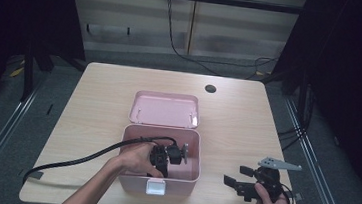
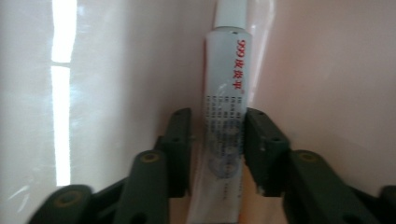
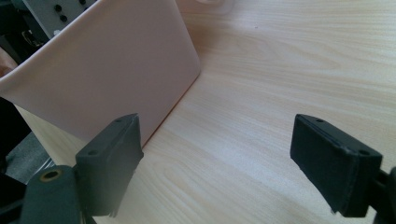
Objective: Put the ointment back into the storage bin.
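An open pink box (image 1: 199,154) stands near the table's front edge, and my left gripper (image 1: 171,156) reaches down into it. In the left gripper view a white tube with red and grey print (image 2: 226,70) lies against the box's pale inner wall (image 2: 116,93). It sits between the jaws of the left gripper (image 2: 218,121). The right pad is at the tube's edge, while a thin gap shows at the left pad. To the right of the box my right gripper (image 1: 238,176) rests low over the table, open with nothing between its jaws (image 3: 233,154). The box's outer wall (image 3: 112,79) is just to its left.
The box's pink lid (image 1: 164,109) lies flat behind it, and a white latch (image 1: 156,186) sits on its front. The wooden table (image 1: 237,122) has a round cable hole (image 1: 210,89) at the back. A black cable (image 1: 78,160) trails left from the left gripper.
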Available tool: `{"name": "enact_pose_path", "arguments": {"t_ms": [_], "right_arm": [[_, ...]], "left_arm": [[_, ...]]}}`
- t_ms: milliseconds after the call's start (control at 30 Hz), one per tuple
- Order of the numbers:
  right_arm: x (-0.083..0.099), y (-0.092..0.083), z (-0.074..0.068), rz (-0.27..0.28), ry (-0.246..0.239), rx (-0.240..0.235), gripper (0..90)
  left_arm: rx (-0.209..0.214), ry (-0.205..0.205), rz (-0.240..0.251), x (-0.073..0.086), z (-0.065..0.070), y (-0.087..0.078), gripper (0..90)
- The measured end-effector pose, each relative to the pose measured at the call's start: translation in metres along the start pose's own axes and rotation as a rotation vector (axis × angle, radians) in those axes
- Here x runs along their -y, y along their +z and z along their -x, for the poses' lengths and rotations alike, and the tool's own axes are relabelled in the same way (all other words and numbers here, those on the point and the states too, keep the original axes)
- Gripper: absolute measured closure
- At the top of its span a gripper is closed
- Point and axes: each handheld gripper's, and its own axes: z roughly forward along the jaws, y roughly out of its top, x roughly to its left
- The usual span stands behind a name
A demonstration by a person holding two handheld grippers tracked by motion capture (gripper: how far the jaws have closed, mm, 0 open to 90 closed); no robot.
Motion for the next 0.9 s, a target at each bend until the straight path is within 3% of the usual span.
{"name": "enact_pose_path", "arguments": {"t_ms": [300,600,900], "right_arm": [[0.0,0.0,0.0,-0.003,0.002,0.0,16.1],[0.0,0.0,0.0,-0.001,-0.001,-0.002,16.0],[0.0,0.0,0.0,-0.001,-0.001,-0.001,16.0]], "left_arm": [[-0.04,-0.017,0.024,-0.001,0.002,-0.005,50.6],[-0.056,-0.047,0.086,0.003,0.003,-0.021,48.5],[-0.057,-0.036,0.149,0.007,0.007,-0.034,47.5]]}}
